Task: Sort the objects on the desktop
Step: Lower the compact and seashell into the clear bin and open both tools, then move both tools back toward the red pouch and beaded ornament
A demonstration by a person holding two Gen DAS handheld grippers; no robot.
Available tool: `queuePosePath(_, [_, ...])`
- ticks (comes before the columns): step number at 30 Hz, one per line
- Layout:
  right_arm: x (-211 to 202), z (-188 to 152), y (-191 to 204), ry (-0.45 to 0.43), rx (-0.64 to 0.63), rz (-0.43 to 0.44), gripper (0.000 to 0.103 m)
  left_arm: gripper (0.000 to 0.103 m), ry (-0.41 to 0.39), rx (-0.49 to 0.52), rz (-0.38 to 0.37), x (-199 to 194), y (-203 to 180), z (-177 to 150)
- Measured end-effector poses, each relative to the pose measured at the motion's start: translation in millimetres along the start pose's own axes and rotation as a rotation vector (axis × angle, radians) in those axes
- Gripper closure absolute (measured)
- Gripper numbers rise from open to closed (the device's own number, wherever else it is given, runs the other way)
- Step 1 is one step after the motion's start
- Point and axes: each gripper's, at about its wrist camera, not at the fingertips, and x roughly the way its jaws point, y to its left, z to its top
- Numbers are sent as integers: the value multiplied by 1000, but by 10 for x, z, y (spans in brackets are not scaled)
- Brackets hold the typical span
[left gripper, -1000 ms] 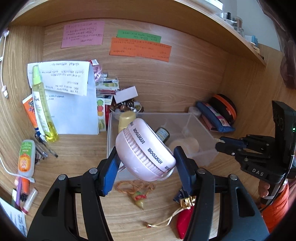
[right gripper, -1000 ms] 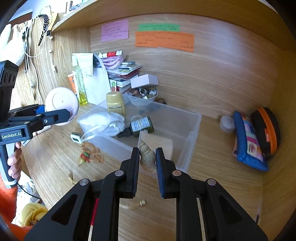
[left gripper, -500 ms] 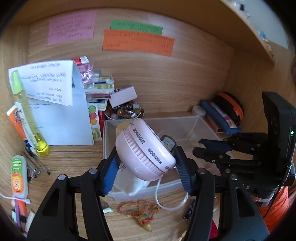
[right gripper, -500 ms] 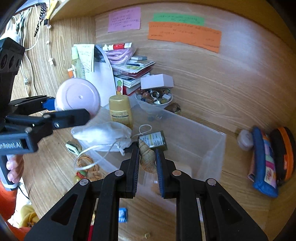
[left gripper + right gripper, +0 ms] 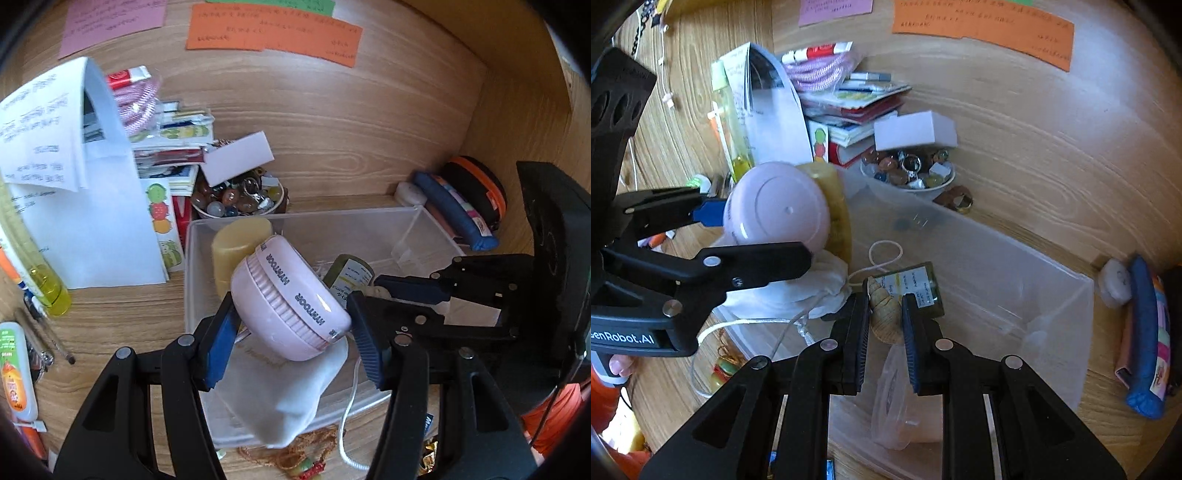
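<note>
Both tools had advanced over the clear bin (image 5: 1082,295): left tool (image 5: 291,328) pinching the pink case (image 5: 291,299), right tool (image 5: 884,317) pinching the shell (image 5: 882,310), apparently ready for release.

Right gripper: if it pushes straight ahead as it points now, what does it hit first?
Probably the dark green bottle lying in the clear bin, just beyond the shell in the right gripper; depth is uncertain.

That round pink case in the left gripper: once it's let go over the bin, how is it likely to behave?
The pink case looks like rigid, glossy plastic, so it probably won't flex but could slip in the left gripper, which pinches only its flat faces. Its round rim suggests it may roll or tip on release. The soft white pouch in the clear bin below should cushion it.
</note>
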Motion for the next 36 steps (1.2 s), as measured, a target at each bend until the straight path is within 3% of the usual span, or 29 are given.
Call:
queuePosePath(5, [21,-14,21,2,-19,-32,87,45,27,-1,15,116,-21,8])
queuePosePath(8, [70,-46,62,-2,-56,-110,87,45,44,-5,17,173,-11,-6])
queuePosePath(12, [115,-67,34,-5,-54,-111,86,44,76,-37,-15,221,46,-6])
queuePosePath(18, [95,-75,-19,-17,-51,-168,64,41,85,-60,-48,164,46,6])
queuePosePath(23, [36,-91,7,-28,-60,-183,44,34,43,-63,-51,-26,20,32])
queuePosePath(31, [-206,-139,82,-71,-61,-208,38,26,-41,-18,3,-385,-116,55])
queuePosePath(36, [-394,-206,125,-96,-60,-233,36,15,-83,-15,25,-589,-136,9])
